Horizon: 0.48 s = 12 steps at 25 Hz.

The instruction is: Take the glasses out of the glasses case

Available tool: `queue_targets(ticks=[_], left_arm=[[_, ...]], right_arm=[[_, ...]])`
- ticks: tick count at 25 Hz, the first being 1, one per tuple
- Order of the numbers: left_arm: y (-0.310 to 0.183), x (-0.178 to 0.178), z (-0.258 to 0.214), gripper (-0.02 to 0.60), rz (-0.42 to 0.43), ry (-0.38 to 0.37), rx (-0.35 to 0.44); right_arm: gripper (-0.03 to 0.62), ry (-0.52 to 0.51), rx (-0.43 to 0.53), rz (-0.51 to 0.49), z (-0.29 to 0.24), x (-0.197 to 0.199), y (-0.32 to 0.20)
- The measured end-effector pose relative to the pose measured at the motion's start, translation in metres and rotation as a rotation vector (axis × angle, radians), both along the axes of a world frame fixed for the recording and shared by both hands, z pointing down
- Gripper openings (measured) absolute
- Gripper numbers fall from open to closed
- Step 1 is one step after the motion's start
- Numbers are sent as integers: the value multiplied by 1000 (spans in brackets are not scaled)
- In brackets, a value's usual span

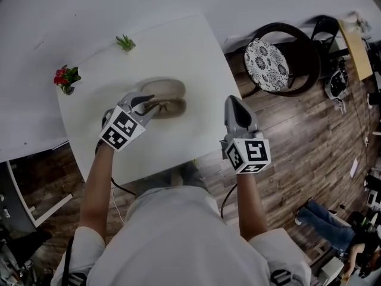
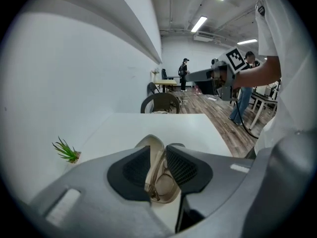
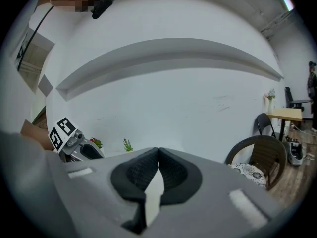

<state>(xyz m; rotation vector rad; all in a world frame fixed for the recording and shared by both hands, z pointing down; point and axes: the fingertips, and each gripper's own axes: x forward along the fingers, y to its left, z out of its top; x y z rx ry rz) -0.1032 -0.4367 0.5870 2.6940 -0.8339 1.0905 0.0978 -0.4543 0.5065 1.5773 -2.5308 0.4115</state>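
On the white counter [image 1: 196, 52], the open glasses case [image 1: 172, 88] cradles the glasses [image 2: 156, 174]. They look light, thin-framed and easily bent. The left gripper [image 2: 158, 152] has its jaws pinched on the frame, sensibly away from the lenses. The right gripper [image 3: 158, 152] hovers with jaws together, empty.

Glasses case [image 1: 165, 89]: beige, oval, lid open, lying flat, upper centre of head view, just left of mid-frame. Glasses [image 1: 171, 106]: translucent tan frame, clear lenses, over case's nearer half. Frame pinched btw left gripper [image 1: 149, 104] jaws, low centre in left gripper view.
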Motion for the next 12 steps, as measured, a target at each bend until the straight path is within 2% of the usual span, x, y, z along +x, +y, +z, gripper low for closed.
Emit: queue_targets(ticks=[5, 12], left_arm=[[-3, 4, 34, 114, 93, -120, -66], [-16, 11, 67, 114, 124, -158, -133]], right_arm=[[3, 2, -17, 3, 9, 0, -4], [3, 1, -33, 20, 18, 4, -9]])
